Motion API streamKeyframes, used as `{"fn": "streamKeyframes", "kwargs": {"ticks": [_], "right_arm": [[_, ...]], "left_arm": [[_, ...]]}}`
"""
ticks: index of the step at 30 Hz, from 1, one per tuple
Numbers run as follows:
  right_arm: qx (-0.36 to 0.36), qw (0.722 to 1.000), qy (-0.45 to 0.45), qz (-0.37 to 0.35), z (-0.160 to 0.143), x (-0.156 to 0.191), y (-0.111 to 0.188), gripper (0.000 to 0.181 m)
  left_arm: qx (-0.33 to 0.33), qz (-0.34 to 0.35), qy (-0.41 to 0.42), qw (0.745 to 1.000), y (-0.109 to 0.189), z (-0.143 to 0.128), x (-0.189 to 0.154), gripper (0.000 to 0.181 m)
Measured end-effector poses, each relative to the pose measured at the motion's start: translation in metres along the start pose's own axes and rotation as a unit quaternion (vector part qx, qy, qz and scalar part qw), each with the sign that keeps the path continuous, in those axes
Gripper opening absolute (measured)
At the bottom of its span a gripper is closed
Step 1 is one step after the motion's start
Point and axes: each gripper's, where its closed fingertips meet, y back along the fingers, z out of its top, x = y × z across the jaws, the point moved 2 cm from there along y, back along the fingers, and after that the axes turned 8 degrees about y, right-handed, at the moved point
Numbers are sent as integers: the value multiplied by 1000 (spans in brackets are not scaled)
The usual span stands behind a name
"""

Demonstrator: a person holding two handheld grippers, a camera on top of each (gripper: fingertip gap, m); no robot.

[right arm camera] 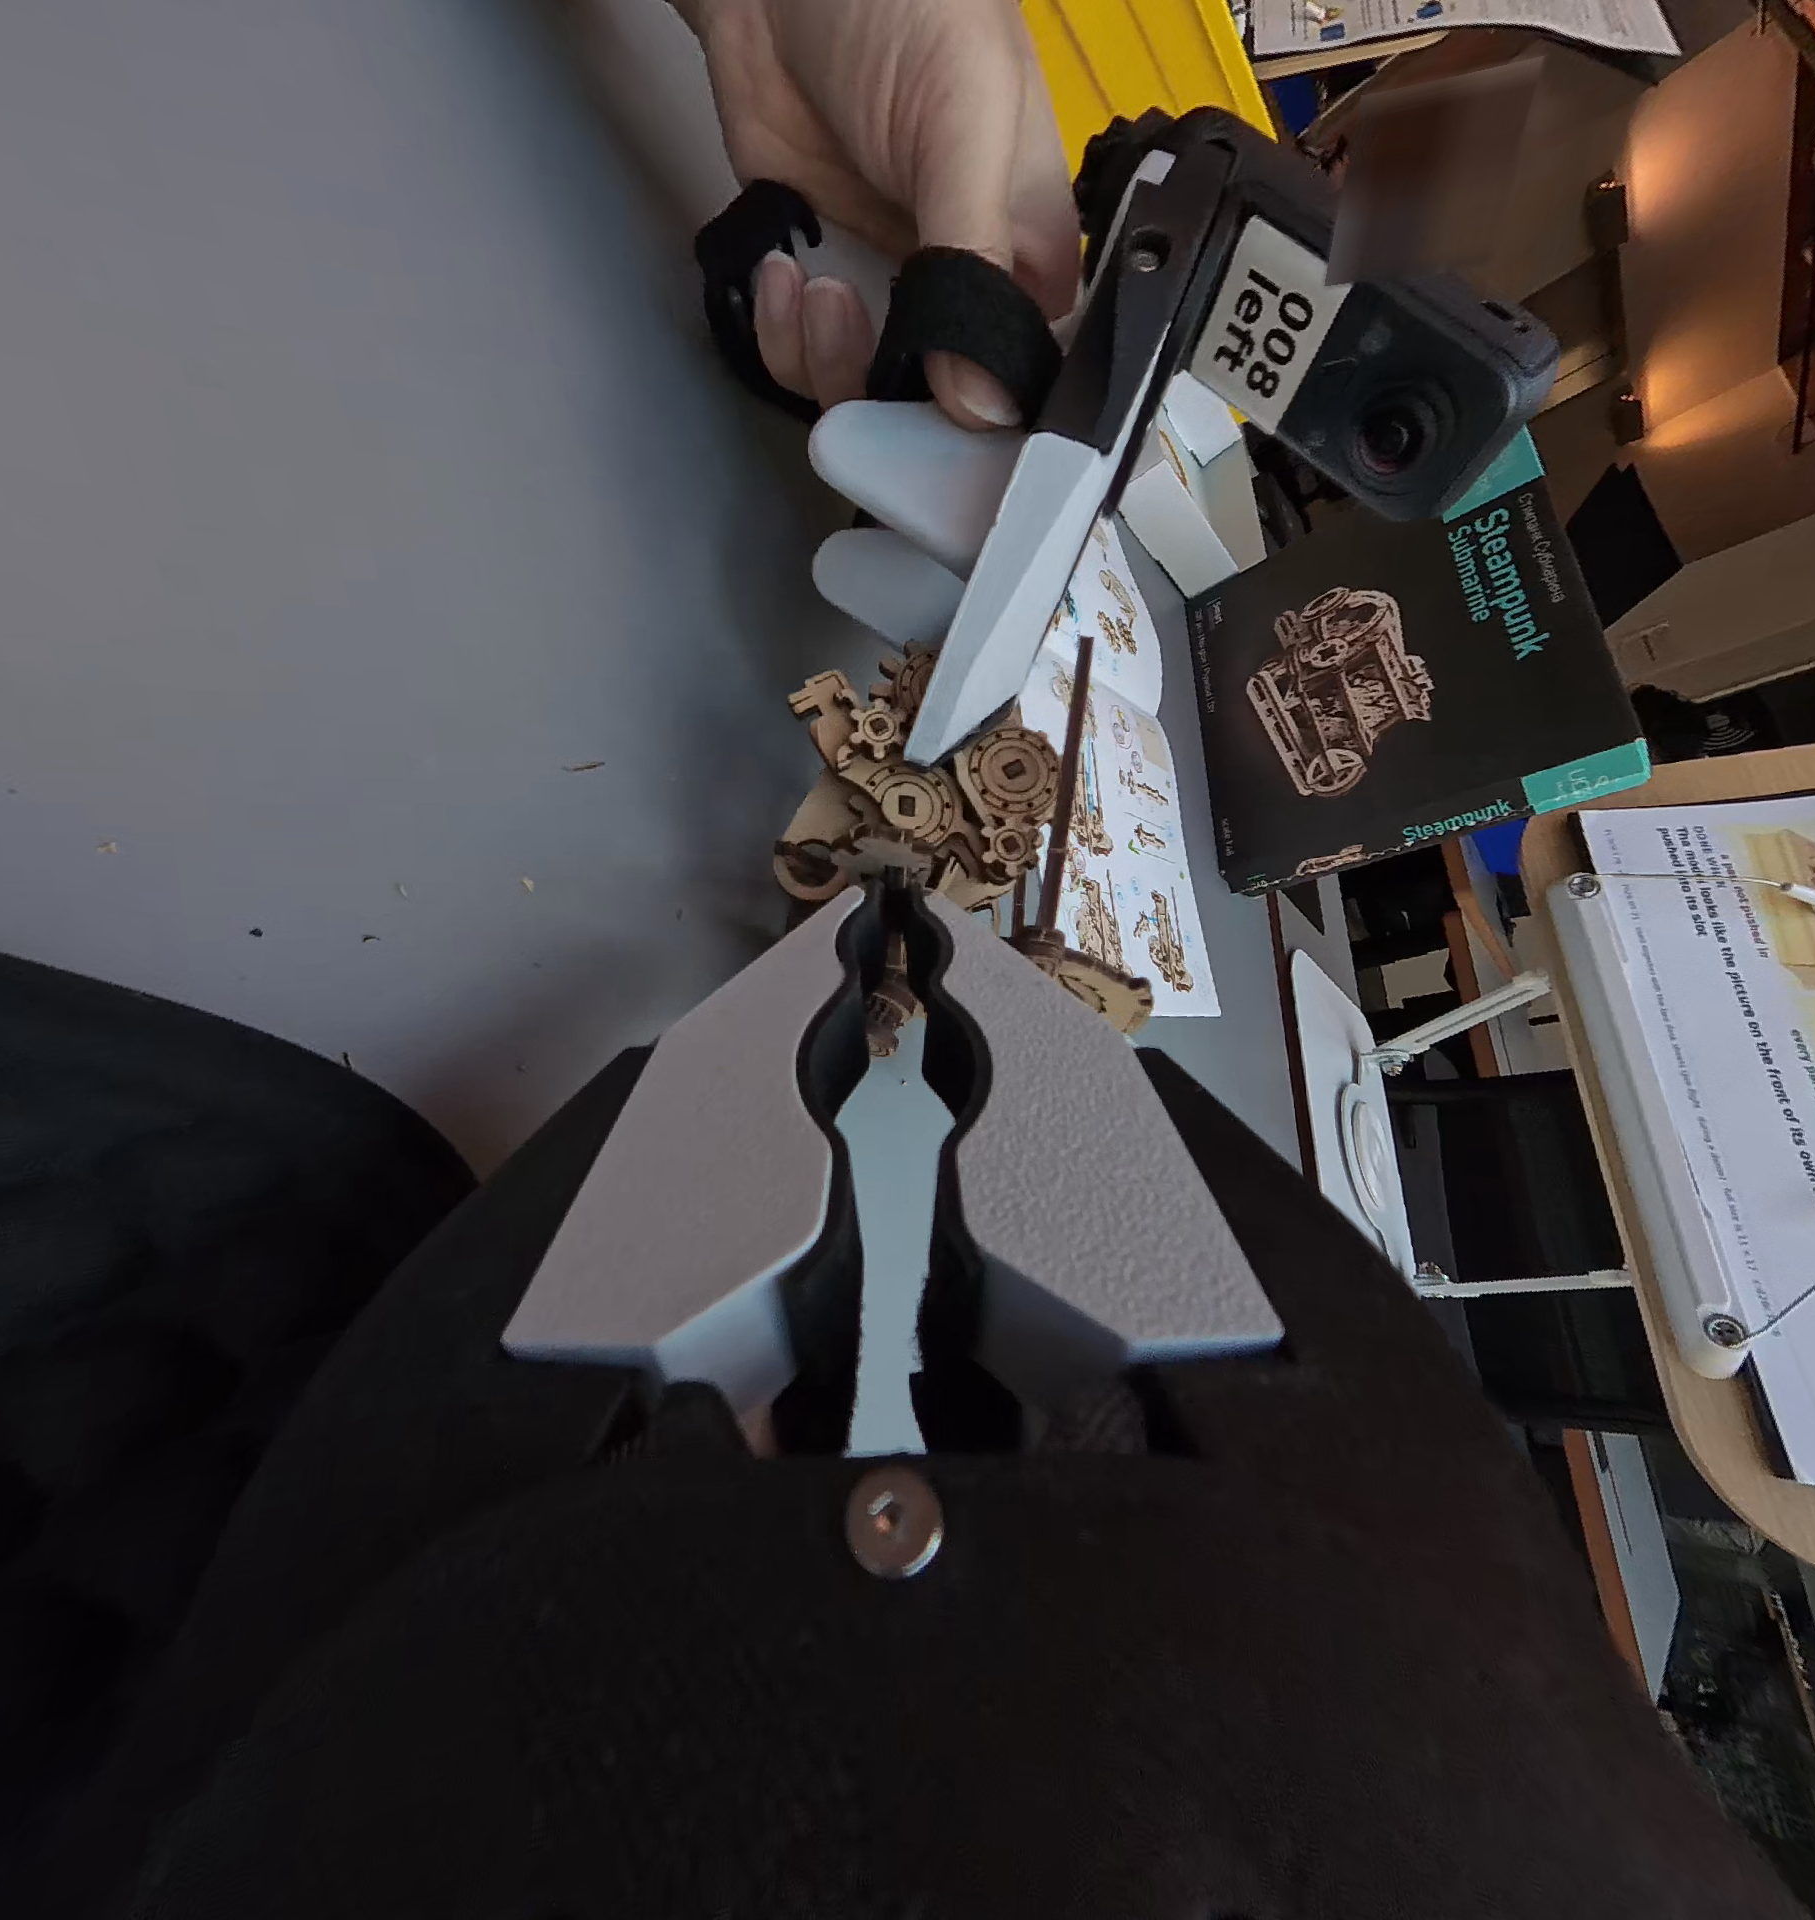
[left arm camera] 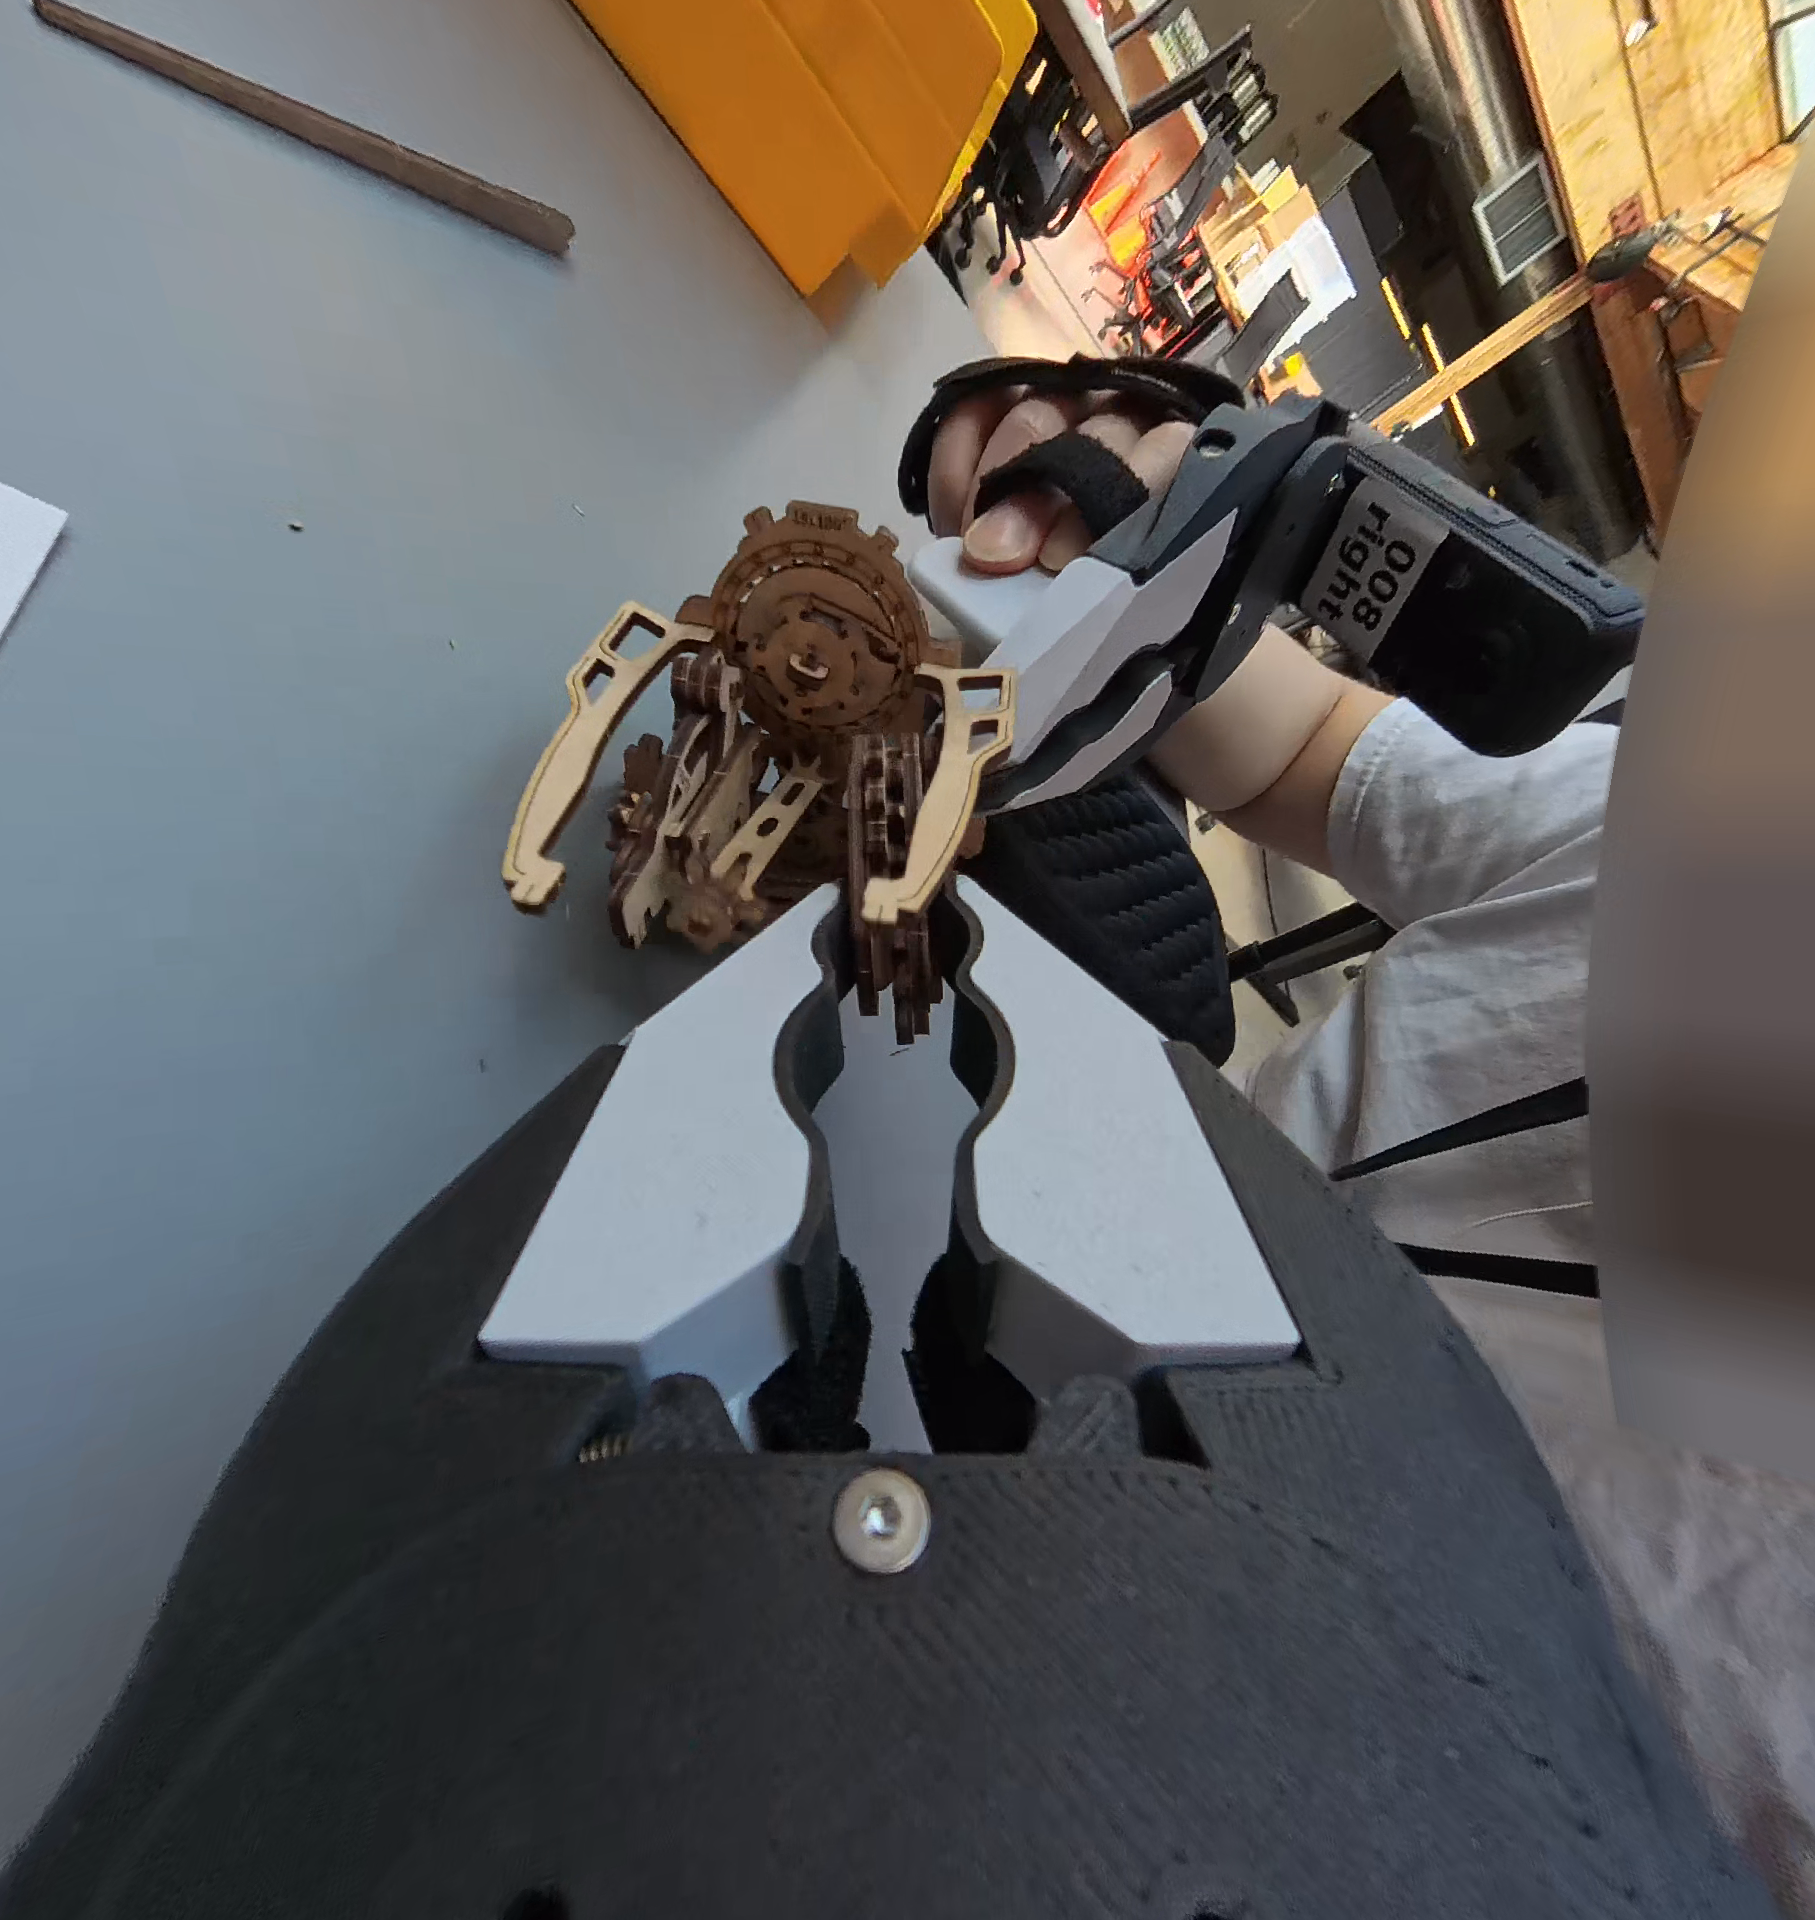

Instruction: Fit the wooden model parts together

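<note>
The left gripper (left arm camera: 898, 940) is pinching the wooden model (left arm camera: 778, 727) by a stack of dark gear plates at its near edge, its pale fingers (left arm camera: 716, 1101) closing right at their tips on that stack. The right gripper (right arm camera: 887, 925) is coming at the same model from the other side and is clamping a small toothed piece at the model's edge, jaws nearly together around it. Between the two, the wooden model is sitting low over the grey table (left arm camera: 207, 623); whether it is resting on the surface or being carried just above it, I cannot tell. Two light curved arms are sticking out on either side of its round dial.

To my eye the step in hand is seating a part into the body while the other tongs are bracing it. Doing this well probably means pushing straight along the slot, not twisting, since the thin plywood teeth look easy to snap, and keeping the bracing grip on the thick gear stack and off the slender arms.

Farther out, a dark wooden stick (left arm camera: 311, 135) is lying on the table near a yellow bin (left arm camera: 830, 135), and the instruction sheet (right arm camera: 1121, 810) and the model's dark box (right arm camera: 1402, 686) are lying just beyond the work
</note>
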Motion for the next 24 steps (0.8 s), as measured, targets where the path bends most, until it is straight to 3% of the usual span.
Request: {"fn": "streamKeyframes", "kwargs": {"ticks": [4,8,17,24], "right_arm": [[-22,1000,10,4,5,1,3,2],[-41,999,22,-23,11,-4,9,13],[-49,995,79,-34,16,2,13,14],[-33,990,132,-42,17,10,13,15]], "left_arm": [[31,10,-28,999,0,-3,-7,14],[44,-3,-38,998,-1,-7,-14,14],[60,-15,-45,997,-4,-14,-18,14],[80,20,-49,995,-8,-20,-19,13]]}}
